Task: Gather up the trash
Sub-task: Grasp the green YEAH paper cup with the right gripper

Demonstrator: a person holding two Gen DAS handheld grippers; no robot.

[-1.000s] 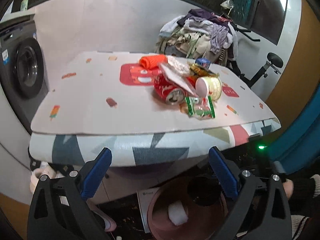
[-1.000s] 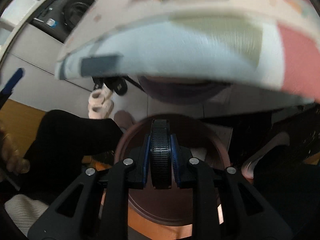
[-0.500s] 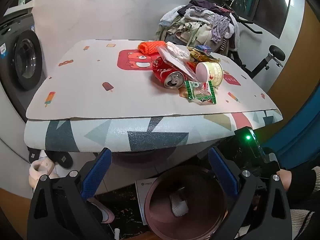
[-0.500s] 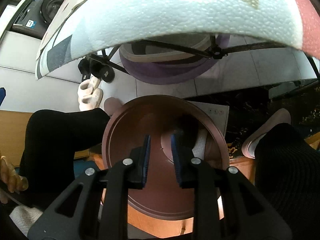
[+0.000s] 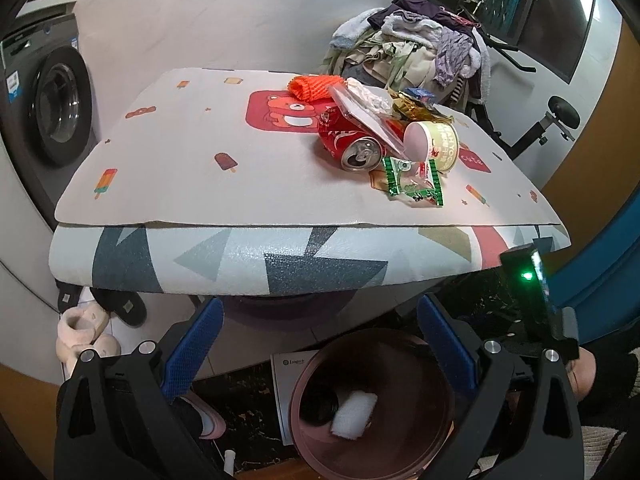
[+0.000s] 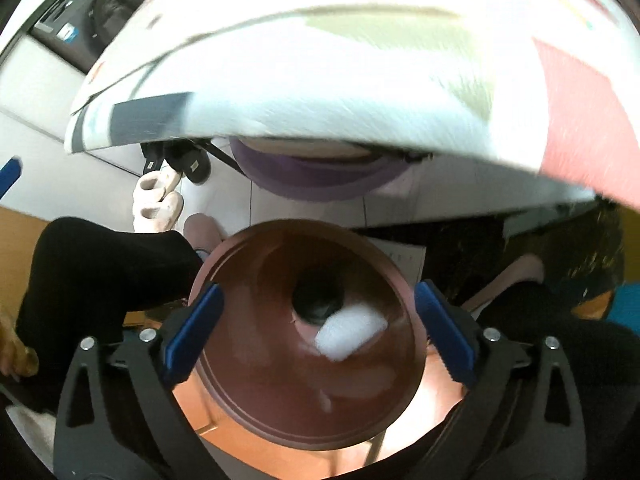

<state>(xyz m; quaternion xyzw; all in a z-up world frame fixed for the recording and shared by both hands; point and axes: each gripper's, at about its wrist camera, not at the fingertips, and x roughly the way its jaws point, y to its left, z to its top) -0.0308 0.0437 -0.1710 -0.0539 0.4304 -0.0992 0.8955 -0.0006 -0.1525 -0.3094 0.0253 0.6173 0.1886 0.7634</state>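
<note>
1. Along the far wall, a washing machine is standing at the left and a heap of clothes is piling up behind the counter.
2. Across the middle of the left wrist view, the counter is lying under a pale printed mat, with a thick foam pad in grey and red triangles hanging over its near edge.
3. Below the counter's edge, a brown trash bin is sitting on the floor, directly under both grippers; a white crumpled wad and a dark round object are lying at its bottom.
4. Just above the bin, the right hand-held gripper is pointing steeply down with its jaws opening wide, and nothing is sitting between the blue pads.
5. Beside it, the left hand-held gripper is standing wide as well, empty, aimed at the counter's near edge and the bin.
6. On the counter's right half, the remaining trash is clustering together: a red soda can lying on its side, a paper cup tipped over just beside it, a clear plastic bag leaning across the can, and an orange net behind them.
7. Nearest the counter's edge, a green snack wrapper is lying flat, touching the can.
</note>
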